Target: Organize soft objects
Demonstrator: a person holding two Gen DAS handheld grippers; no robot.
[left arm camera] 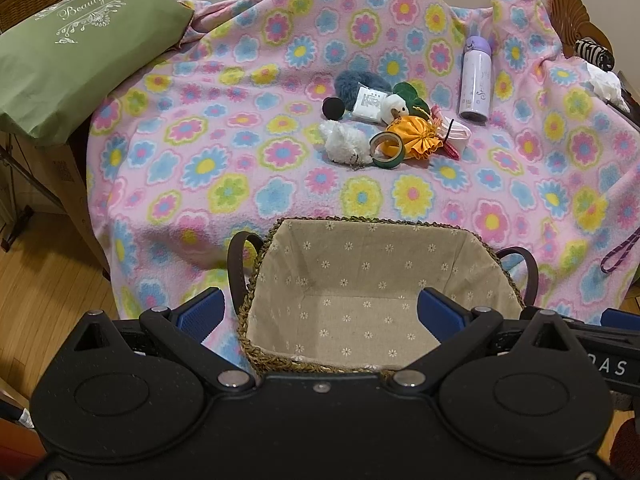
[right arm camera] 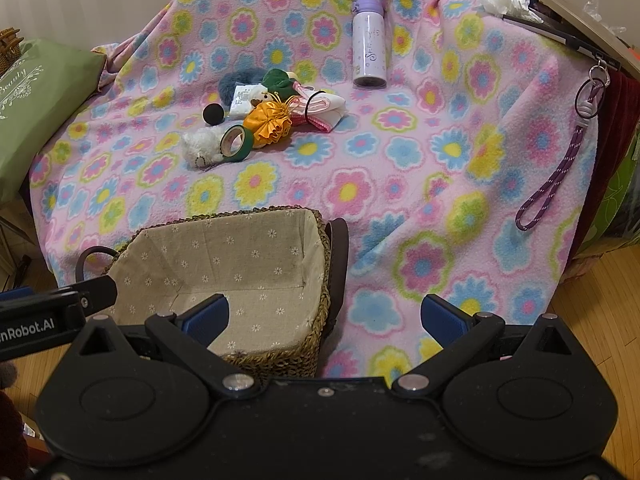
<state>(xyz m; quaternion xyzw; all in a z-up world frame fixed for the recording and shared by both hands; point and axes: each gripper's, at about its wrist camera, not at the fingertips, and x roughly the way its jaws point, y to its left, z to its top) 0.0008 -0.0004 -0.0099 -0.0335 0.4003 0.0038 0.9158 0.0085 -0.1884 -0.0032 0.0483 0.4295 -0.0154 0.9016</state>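
Observation:
A woven basket [left arm camera: 276,236] [right arm camera: 320,224] with a flowered cloth lining stands empty at the near edge of the blanket. Beyond it lies a pile: a white plush toy [left arm camera: 344,142] [right arm camera: 200,148], an orange fabric pouch [left arm camera: 416,134] [right arm camera: 268,122], a blue-grey fluffy thing [left arm camera: 348,84] [right arm camera: 230,82], a green cloth piece [left arm camera: 408,94] [right arm camera: 278,78], a black ball [left arm camera: 333,108] [right arm camera: 214,114], a tape roll [left arm camera: 386,150] [right arm camera: 236,142] and a white packet [left arm camera: 368,104]. My left gripper [left arm camera: 320,312] hangs open over the basket. My right gripper [right arm camera: 324,316] is open above the basket's right side.
A pink flowered blanket [left arm camera: 240,168] [right arm camera: 400,160] covers the table. A lilac bottle [left arm camera: 476,78] [right arm camera: 369,44] lies behind the pile. A green bag [left arm camera: 76,48] sits at the left, a purple strap [right arm camera: 560,172] hangs at the right. Wooden floor lies below.

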